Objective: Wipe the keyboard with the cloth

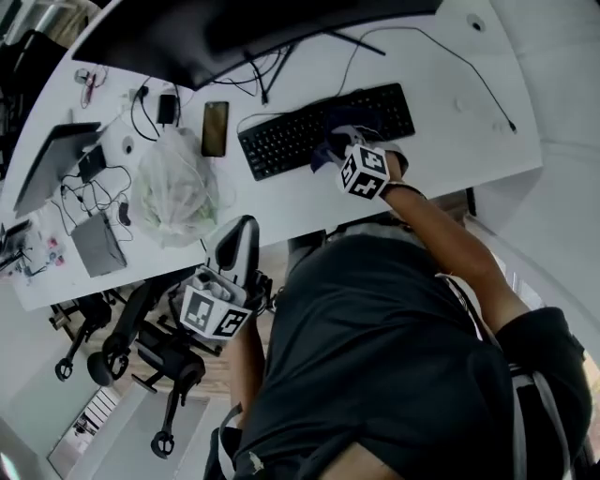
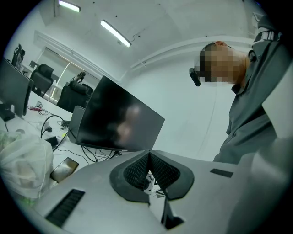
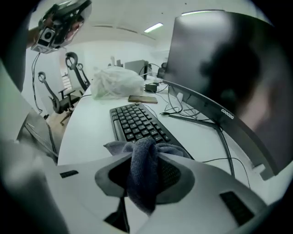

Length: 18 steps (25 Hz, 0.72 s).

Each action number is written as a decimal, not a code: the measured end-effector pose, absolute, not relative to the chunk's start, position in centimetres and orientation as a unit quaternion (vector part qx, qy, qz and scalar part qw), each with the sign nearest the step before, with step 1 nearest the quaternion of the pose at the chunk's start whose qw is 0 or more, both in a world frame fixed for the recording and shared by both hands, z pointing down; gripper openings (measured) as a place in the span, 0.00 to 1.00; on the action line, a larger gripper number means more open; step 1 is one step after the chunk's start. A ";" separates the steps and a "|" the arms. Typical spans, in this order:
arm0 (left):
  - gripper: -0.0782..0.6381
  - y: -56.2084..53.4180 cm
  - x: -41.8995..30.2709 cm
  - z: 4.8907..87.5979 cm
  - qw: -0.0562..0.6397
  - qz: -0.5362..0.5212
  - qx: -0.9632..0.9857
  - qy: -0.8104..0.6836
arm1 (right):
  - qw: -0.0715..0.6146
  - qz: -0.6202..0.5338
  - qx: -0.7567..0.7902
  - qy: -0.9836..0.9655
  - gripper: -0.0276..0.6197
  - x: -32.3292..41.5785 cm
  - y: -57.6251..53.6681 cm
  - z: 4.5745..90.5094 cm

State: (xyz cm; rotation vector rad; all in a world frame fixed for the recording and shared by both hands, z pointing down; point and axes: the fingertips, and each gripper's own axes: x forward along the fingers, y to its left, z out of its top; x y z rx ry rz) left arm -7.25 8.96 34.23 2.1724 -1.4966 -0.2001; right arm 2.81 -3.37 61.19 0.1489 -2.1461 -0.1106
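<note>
Right gripper view: monitor (image 3: 215, 59) "coocaa" (small)

Phone (image 1: 215, 128) beside plastic bag (image 1: 176, 187) — monitor (image 1: 234, 28) behind

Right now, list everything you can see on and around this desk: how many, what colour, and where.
keyboard: one, black, middle of desk, in front of the monitor
cloth: one, grey-blue, on the keyboard
monitor: one, black, back of desk
phone: one, dark, beside the keyboard
plastic bag: one, whitish, beside the phone
desk: one, white
office chair: at least one, black, on the floor by the desk
left gripper: one, light grey, shut and empty, held off the desk
right gripper: one, light grey, shut on the cloth, over the keyboard
</note>
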 end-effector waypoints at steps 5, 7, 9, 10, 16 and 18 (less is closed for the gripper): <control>0.12 9.3 -9.3 33.6 0.242 -0.085 0.791 -0.556 | 0.517 0.004 0.111 -0.849 0.22 10.0 -5.7 63.4; 0.12 9.4 -10.8 33.4 0.230 -0.091 0.788 -0.564 | 0.534 0.011 0.166 -0.829 0.22 14.0 -8.3 63.0; 0.12 9.6 -12.2 33.7 0.224 -0.098 0.783 -0.572 | 0.555 0.005 0.207 -0.806 0.22 16.2 -10.0 62.4; 0.12 9.8 -12.7 34.0 0.225 -0.100 0.780 -0.575 | 0.560 -0.002 0.217 -0.799 0.22 16.3 -10.4 62.1; 0.12 9.1 -12.9 34.2 0.230 -0.111 0.784 -0.566 | 0.476 -0.044 0.129 -0.869 0.22 2.1 -6.8 60.1; 0.12 9.1 -12.7 34.4 0.235 -0.107 0.788 -0.559 | 0.465 -0.056 0.064 -0.881 0.22 -2.3 -3.5 61.2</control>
